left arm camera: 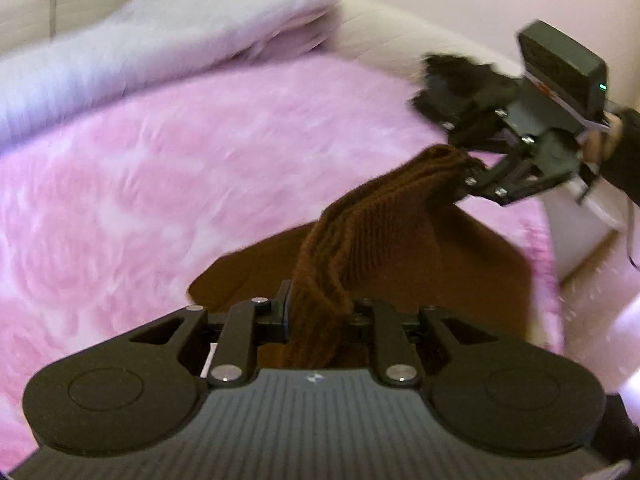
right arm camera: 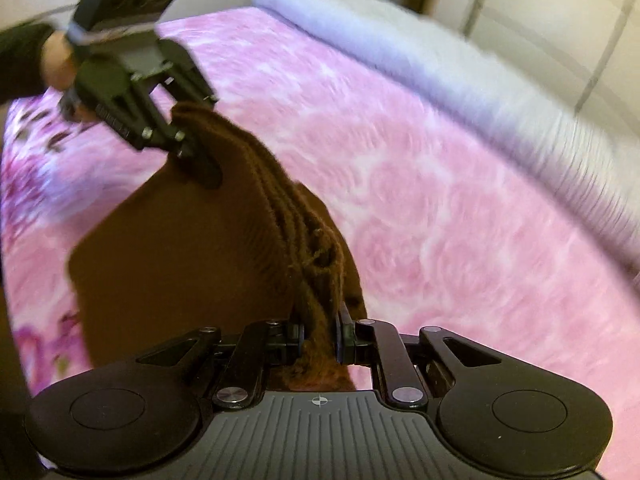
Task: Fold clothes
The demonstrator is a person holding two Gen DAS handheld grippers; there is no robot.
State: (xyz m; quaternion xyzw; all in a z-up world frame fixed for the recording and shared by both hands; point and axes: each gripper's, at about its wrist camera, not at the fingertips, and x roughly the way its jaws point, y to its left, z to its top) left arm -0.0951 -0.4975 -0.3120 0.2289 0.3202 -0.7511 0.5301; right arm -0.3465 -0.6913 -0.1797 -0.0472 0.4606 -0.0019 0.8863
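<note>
your left hand-held gripper (left arm camera: 316, 312) is clamped on one end of a bunched, ribbed edge of the brown knit garment (left arm camera: 360, 236), and your right hand-held gripper (right arm camera: 320, 330) is clamped on the other end of that same edge; each camera shows the other gripper across the span, the right one (left arm camera: 470, 178) at the far end in the left wrist view and the left one (right arm camera: 188, 148) at the far end in the right wrist view. the garment is held up over the bed, above the pink fleece blanket (left arm camera: 180, 168), with a pale lavender blanket (left arm camera: 160, 28) rolled along the far side. the gathered edge runs as a taut ridge from gripper to gripper, and this ridge is the garment's visible long axis; it points from one gripper straight toward the other, roughly along the near side of the bed. below the ridge the rest of the cloth falls as a flat brown panel (right arm camera: 168, 248), and several layers show stacked in the ridge, so the piece appears to be doubled over at least once. whether the lower part rests on the pink fleece blanket or hangs clear cannot be told, and both views are blurred. as to progress, judge it as mid-fold: the garment is in the air in both grippers, not lying as a finished flat stack, so laying it down and squaring it remains; how many folds are left cannot be settled from these views.
</note>
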